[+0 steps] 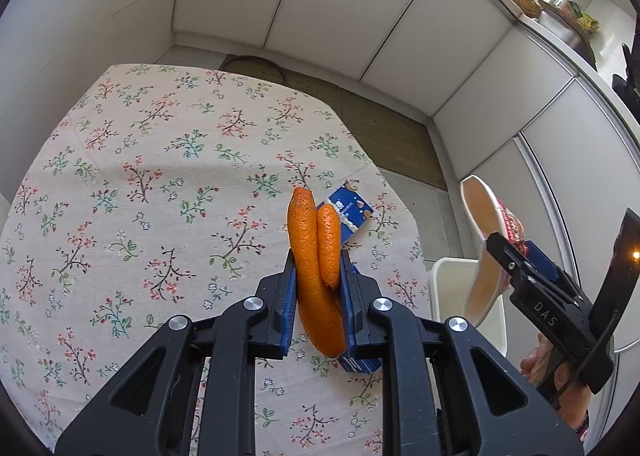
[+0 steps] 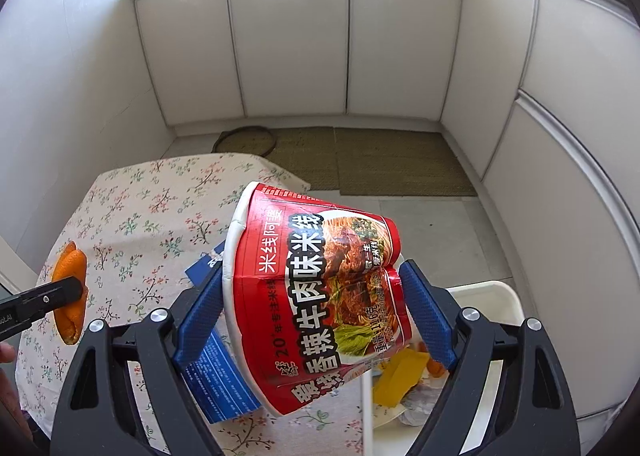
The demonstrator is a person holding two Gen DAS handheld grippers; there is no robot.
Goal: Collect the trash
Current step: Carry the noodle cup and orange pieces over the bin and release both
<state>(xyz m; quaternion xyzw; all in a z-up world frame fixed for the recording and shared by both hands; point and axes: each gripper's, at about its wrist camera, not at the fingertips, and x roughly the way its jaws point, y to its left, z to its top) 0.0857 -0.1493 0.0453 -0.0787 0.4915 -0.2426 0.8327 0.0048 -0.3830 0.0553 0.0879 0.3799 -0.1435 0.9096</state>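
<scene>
Mid-task: both grippers loaded, nothing dropped yet.
Left gripper [image 1: 318, 276] jaws pinching orange peel [image 1: 314, 256]; right gripper [image 2: 316, 314] jaws clamping noodle cup [image 2: 316, 296] beside white bin [image 2: 496, 296], already part-filled. Blue carton [image 1: 350, 213] left on worktop [image 1: 140, 175].

1. Curled orange citrus peel [image 1: 316, 256], two rolled strips, pinched upright above the floral table.
2. Red paper noodle cup [image 2: 316, 288], dented, tilted on its side, mouth facing away.
3. Flat blue carton [image 1: 350, 211] lying on the table.
4. White plastic bin [image 2: 496, 292] beside the table, holding yellow and white scraps.
</scene>
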